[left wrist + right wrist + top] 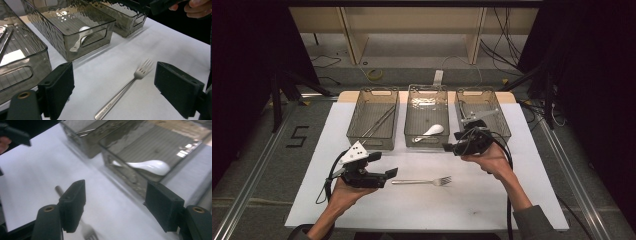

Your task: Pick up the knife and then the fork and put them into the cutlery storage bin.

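Observation:
A metal fork (422, 181) lies on the white table (512, 200), tines to the right. My left gripper (384, 165) stands open just left of the fork's handle, and in the left gripper view the fork (125, 90) lies ahead between its wide jaws (113, 87). My right gripper (454, 141) is open with nothing in it, held over the front edge of the middle bin (426, 142) and the right bin (503, 120). The right gripper view looks past its jaws (115, 207) at the fork's tines (86, 230) and a white spoon (150, 166) in the middle bin.
Three clear grey bins stand in a row at the back of the table. The left bin (354, 112) holds thin metal sticks (379, 122). The white spoon (433, 130) lies in the middle one. Bare table stretches around the fork and along the front edge.

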Tool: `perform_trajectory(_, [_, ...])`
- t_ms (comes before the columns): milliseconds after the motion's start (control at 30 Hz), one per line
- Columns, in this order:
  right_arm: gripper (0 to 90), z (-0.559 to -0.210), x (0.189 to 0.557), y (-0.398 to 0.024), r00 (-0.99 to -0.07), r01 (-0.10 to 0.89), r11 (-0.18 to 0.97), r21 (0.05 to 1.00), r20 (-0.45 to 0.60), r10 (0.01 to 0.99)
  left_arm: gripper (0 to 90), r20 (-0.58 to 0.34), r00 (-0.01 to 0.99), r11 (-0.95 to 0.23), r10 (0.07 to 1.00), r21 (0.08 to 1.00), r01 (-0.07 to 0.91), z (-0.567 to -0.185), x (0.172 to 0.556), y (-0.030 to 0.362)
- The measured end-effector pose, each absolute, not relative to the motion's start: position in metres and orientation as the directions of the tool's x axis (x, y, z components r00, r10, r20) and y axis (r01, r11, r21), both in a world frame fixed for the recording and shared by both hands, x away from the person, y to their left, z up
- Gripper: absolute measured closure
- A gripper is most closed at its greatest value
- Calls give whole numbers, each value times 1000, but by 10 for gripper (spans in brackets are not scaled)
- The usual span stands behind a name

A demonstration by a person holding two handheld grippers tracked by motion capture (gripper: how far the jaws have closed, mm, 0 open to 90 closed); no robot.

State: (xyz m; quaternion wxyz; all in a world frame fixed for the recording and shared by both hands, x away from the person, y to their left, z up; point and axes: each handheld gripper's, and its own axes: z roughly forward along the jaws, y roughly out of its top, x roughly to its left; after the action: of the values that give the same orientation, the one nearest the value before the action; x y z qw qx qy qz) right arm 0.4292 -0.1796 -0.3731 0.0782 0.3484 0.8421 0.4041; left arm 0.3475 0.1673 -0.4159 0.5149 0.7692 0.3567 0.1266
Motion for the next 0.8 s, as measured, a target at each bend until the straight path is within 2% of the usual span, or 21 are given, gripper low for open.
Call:
perform_trajectory(533, [333,-401,410,-130,-834,471,586,660,116,540,154,-166,711,-212,683,887,410,-415,347,168])
perform_trajectory(800, [372,-420,409,-109,-860,455,646,612,114,498,153,-163,709,-209,686,890,406,-415,346,169])
